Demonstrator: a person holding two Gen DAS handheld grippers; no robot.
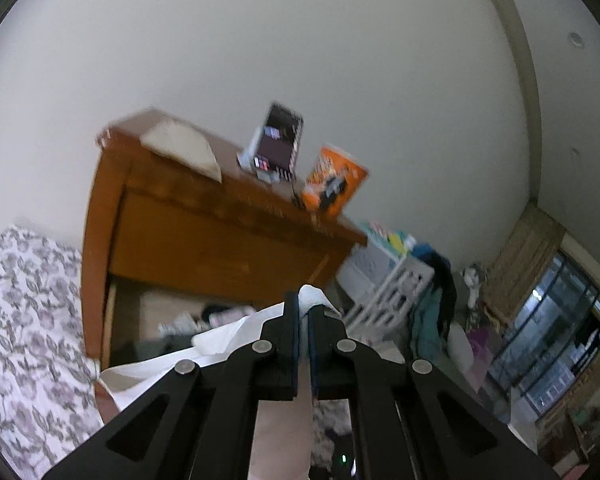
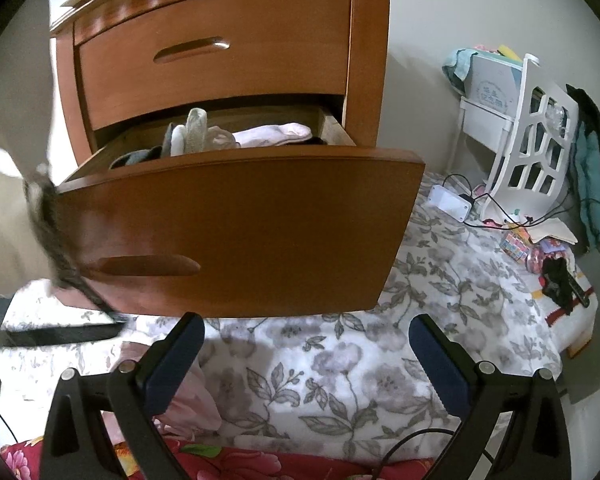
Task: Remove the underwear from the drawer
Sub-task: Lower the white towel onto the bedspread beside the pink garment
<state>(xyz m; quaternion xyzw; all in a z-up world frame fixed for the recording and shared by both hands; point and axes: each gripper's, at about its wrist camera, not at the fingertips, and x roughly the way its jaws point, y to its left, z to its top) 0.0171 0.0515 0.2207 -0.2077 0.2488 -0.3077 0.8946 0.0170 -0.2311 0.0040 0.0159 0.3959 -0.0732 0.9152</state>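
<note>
My left gripper (image 1: 304,312) is clamped tight on a white garment (image 1: 228,340). A fold of the cloth pokes up between the tips and the rest trails off to the left below the fingers. I take it for the underwear, though the left wrist view is too blurred to be sure of the item. It hangs in front of the wooden nightstand (image 1: 204,220), above the open drawer (image 2: 240,216), so it looks lifted clear rather than lying inside.

My right gripper (image 2: 306,340) is wide open with nothing between its blue pads (image 2: 180,352). It hovers over the floral bedspread (image 2: 340,380) just below the drawer front.

The drawer is pulled out. Inside I see pale socks (image 2: 272,134) and grey bits bunched together.

Handling: the cloth is soft, light and limp. It has no stiffness, so it drapes and swings from the pinch point. It isn't fragile or slippery, but thin fabric can creep out of a shallow pinch. Best hold is a bunched fold or the waistband, deep in the pads. The trailing end could snag on the drawer edge.
</note>
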